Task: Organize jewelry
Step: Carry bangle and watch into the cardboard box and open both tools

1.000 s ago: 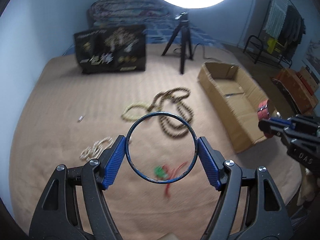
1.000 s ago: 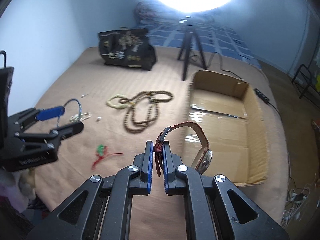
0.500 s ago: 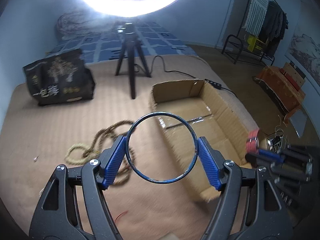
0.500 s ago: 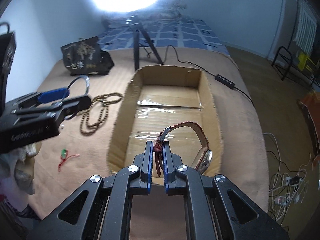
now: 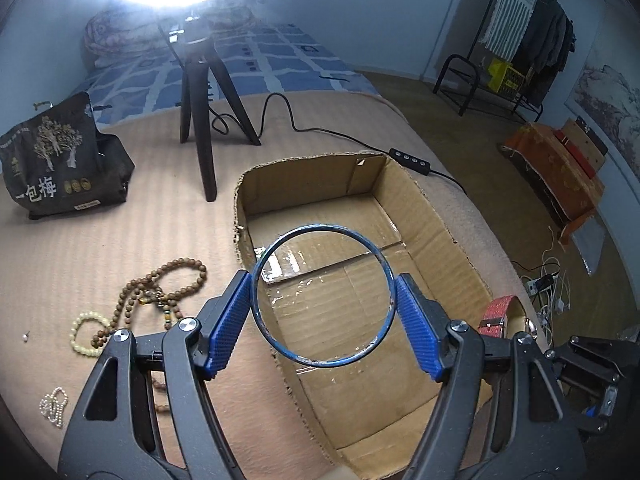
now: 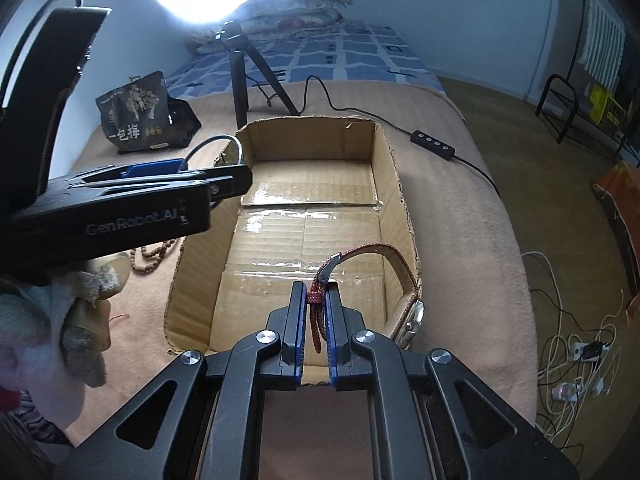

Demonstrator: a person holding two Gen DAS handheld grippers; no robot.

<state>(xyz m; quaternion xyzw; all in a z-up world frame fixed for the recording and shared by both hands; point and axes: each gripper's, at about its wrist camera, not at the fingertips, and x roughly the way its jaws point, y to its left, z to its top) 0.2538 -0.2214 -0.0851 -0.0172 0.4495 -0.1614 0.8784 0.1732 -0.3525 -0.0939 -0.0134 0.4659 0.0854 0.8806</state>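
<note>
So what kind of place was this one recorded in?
Most likely a bedroom at home used as a makeshift recording spot: a bed with a blue checked cover, a clothes rack by the wall, and a ring light on a tripod.

The left tool [image 5: 323, 299] holds its blue pads spread wide, pressing from both sides on a thin blue bangle [image 5: 280, 344]. The right tool [image 6: 316, 316] has its pads almost together, pinching a red watch strap [image 6: 315, 320]. A gloved hand [image 6: 52, 312] grips the left tool's handle.

"GenRobot.AI" on left hand-held gripper [image 6: 224, 178], "一包梅" on black bag [image 5: 60, 160]
</note>
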